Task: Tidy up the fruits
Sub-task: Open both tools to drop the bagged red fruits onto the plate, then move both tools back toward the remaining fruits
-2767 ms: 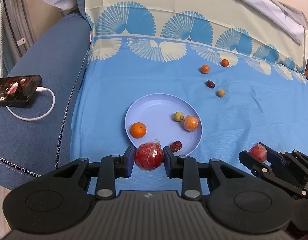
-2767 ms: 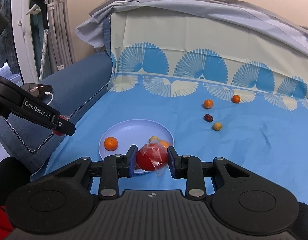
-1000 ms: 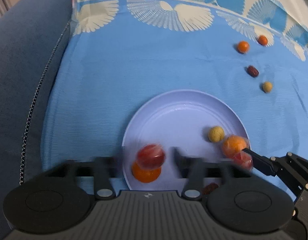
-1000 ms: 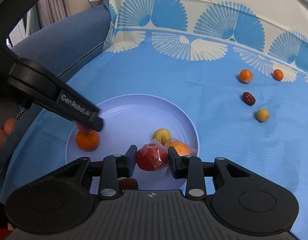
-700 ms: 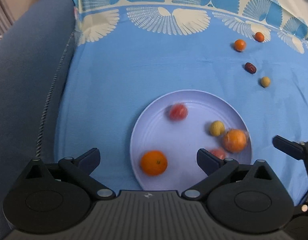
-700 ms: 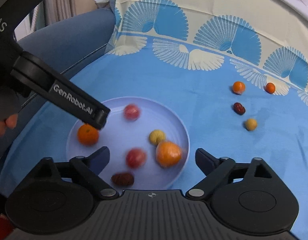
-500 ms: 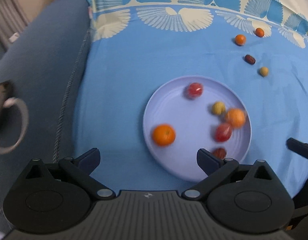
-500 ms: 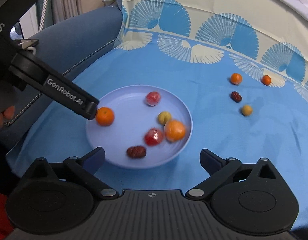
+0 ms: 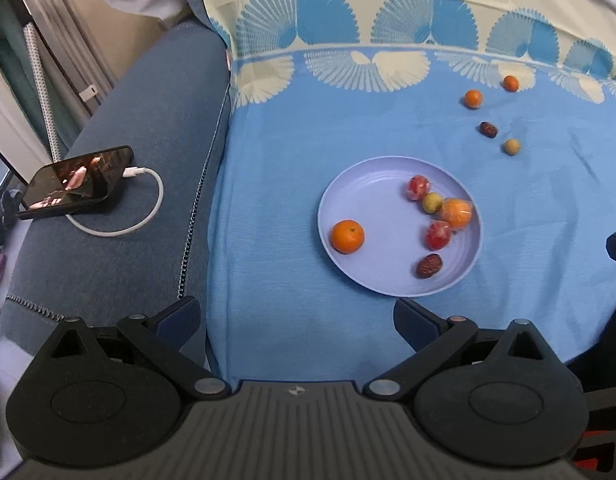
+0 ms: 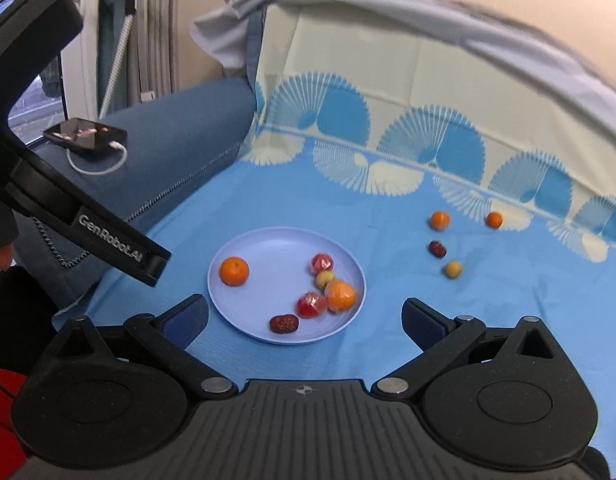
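Left gripper (image 9: 295,318) and right gripper (image 10: 304,316) both empty, fingers wide apart, just short of the plate (image 10: 264,248). Plate on blue sheet (image 9: 288,132) holds six fruits. Four loose fruits (image 10: 439,220) sit beyond, toward sheet's far right edge.

Smooth, matt plastic plate (image 9: 339,196) – pale purple, no shine. Soft woven blue cloth (image 9: 292,132) under it, a bit wrinkly. Thick, rough blue fabric on the sofa arm (image 9: 148,128). Crinkly, shiny clear wrap round two red fruits (image 9: 439,234) and one orange fruit (image 9: 456,213). Bumpy, dull skin on the bare orange (image 9: 347,236). Wrinkly, dark date (image 9: 429,265). Glossy glass phone (image 9: 76,181) – smooth white cable (image 9: 148,216). Matt black plastic on the left gripper (image 9: 296,316), with small shiny metal pins.
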### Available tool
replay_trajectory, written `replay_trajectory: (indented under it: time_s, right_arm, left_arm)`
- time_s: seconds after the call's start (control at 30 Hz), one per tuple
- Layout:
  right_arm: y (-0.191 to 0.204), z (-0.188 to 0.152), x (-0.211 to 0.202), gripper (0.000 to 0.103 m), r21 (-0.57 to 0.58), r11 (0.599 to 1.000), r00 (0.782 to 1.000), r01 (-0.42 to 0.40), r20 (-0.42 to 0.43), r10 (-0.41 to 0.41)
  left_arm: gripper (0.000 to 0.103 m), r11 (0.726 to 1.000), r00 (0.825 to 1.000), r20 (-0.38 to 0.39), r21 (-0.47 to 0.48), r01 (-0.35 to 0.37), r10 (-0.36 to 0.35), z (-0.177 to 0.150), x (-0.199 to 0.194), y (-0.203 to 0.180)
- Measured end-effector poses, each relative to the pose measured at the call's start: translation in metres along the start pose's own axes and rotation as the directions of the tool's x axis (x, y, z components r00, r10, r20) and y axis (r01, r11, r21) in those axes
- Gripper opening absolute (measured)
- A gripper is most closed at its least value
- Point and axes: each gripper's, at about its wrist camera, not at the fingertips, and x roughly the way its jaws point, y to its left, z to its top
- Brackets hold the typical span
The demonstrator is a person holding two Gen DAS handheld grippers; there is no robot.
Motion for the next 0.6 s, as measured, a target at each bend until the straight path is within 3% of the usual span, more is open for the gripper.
replay_trajectory:
  time_s: [0.27, 0.6]
  right_arm:
    - [0.002, -0.003, -0.027, 0.102, 0.003, 1.000, 0.998, 0.027, 0.054, -0.028]
    - [0.003, -0.006, -0.032, 0.102, 0.006, 1.000, 0.998, 0.030, 0.063, -0.030]
  left_arm:
    - [0.103, 1.000, 0.998, 0.058, 0.014, -0.003, 0.002, -0.014, -0.028, -0.007]
    - [0.103, 1.000, 0.998, 0.066, 0.016, -0.011, 0.009, -0.020, -0.034, -0.007]
